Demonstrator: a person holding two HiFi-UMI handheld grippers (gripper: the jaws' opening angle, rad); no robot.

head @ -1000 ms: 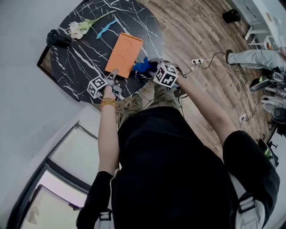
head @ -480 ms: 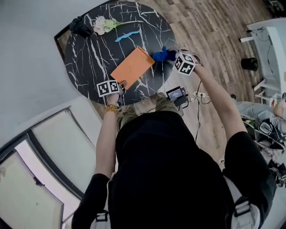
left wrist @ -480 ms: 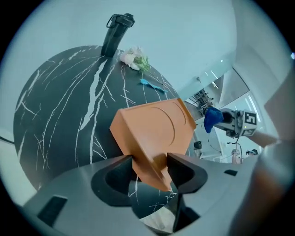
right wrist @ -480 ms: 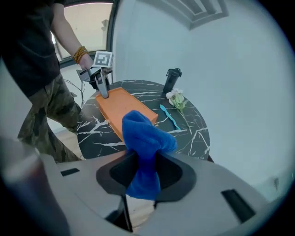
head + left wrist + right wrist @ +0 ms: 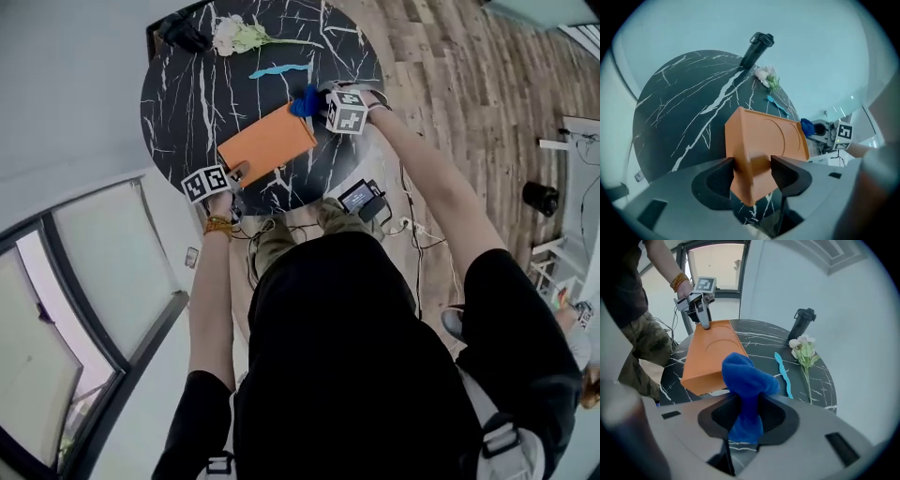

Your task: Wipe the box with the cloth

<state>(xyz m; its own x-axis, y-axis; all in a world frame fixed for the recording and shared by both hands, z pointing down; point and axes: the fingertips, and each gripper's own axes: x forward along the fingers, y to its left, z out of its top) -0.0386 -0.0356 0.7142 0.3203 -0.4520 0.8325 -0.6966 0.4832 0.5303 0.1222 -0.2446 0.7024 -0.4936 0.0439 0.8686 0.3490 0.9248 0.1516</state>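
Note:
A flat orange box [image 5: 267, 142] lies slantwise on the round black marble table [image 5: 187, 84]. My left gripper [image 5: 239, 172] is at its near-left corner. In the left gripper view that corner [image 5: 754, 159] sits between both pads and touches them; my left gripper [image 5: 752, 171] has just been opening its jaws around it. The box [image 5: 712, 357] looks tipped up at that end. My right gripper [image 5: 314, 98] is shut on a bunched blue cloth [image 5: 747, 380] and hovers at the box's far-right end.
On the far side of the table lie a white flower [image 5: 234, 36], a light blue strip [image 5: 279, 70] and a black cylinder [image 5: 183, 33]. A small device with a screen [image 5: 361, 197] hangs by the table's near edge, with cables on the wood floor.
My right gripper has carried the blue cloth from the table's near edge to the box's far-right end. The left gripper has stayed at the box's corner. The head camera has turned.

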